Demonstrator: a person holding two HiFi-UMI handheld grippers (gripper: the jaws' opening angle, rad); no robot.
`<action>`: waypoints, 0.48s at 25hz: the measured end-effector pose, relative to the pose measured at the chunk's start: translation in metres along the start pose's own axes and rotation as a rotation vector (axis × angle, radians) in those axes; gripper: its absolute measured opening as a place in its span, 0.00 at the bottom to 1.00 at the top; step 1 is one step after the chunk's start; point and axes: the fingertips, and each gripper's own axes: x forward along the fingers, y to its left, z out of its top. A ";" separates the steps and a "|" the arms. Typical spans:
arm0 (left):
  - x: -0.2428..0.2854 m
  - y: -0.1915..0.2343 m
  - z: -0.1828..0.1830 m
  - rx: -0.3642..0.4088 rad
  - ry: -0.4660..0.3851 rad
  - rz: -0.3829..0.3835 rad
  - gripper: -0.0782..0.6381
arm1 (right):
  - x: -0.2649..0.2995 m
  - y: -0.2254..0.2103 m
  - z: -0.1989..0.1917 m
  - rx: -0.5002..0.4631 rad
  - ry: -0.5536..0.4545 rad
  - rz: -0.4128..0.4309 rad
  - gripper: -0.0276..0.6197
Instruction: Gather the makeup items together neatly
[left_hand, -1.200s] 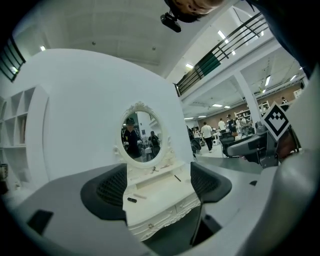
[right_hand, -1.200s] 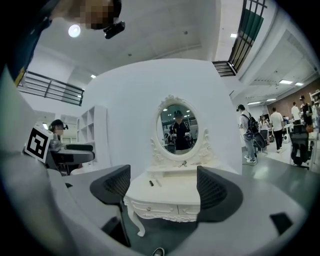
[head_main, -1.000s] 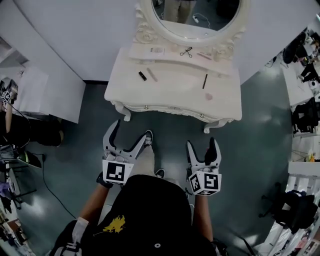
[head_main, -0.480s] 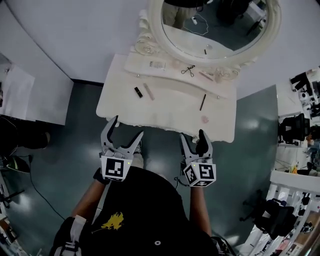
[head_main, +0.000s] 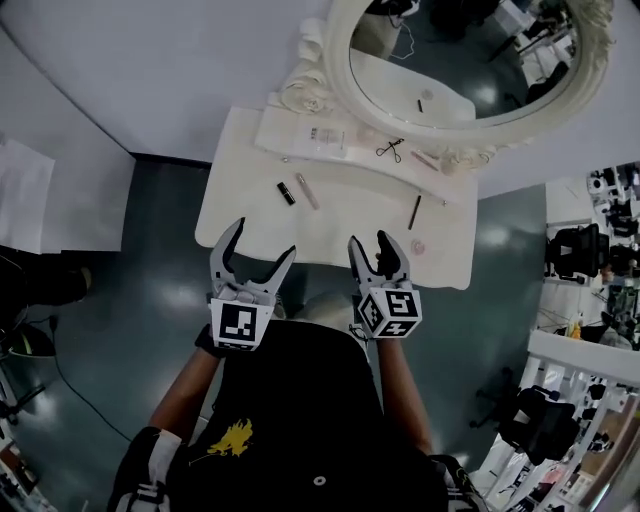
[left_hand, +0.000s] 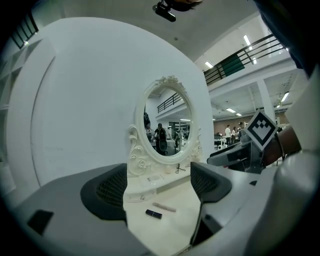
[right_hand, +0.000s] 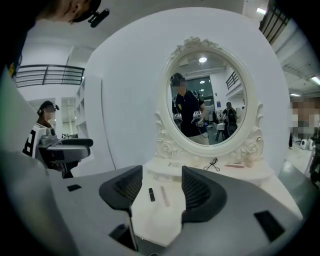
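Makeup lies spread over a white vanity table (head_main: 250, 215). A black lipstick (head_main: 287, 193) and a pale pink tube (head_main: 307, 191) lie side by side at the left. Toward the right are a dark pencil (head_main: 414, 212) and a small pink round piece (head_main: 418, 247). An eyelash curler (head_main: 390, 150) rests on the raised back shelf. My left gripper (head_main: 260, 240) hovers open over the table's near edge, empty. Beside it my right gripper (head_main: 370, 242) is closing, with nothing between its jaws. The lipstick (right_hand: 151, 194) and tube (right_hand: 163, 195) show beyond the right jaws, and the lipstick (left_hand: 153, 214) beyond the left jaws.
An oval mirror (head_main: 460, 55) in an ornate white frame stands at the table's back. A flat printed card (head_main: 327, 135) and a pink stick (head_main: 425, 160) lie on the shelf. Dark floor surrounds the table; a white wall runs behind it, and clutter lines the right side.
Both grippers have moved forward from over the floor to the table's near edge. The right jaws have narrowed. The left jaws stay wide.
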 end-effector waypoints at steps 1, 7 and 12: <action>0.002 0.003 -0.004 0.004 0.001 -0.005 0.67 | 0.012 0.002 -0.007 -0.001 0.020 0.003 0.44; 0.012 0.027 -0.013 0.004 -0.060 0.046 0.67 | 0.094 0.009 -0.058 -0.019 0.141 0.054 0.35; 0.012 0.037 -0.034 -0.096 -0.031 0.107 0.67 | 0.166 0.007 -0.124 -0.036 0.295 0.071 0.32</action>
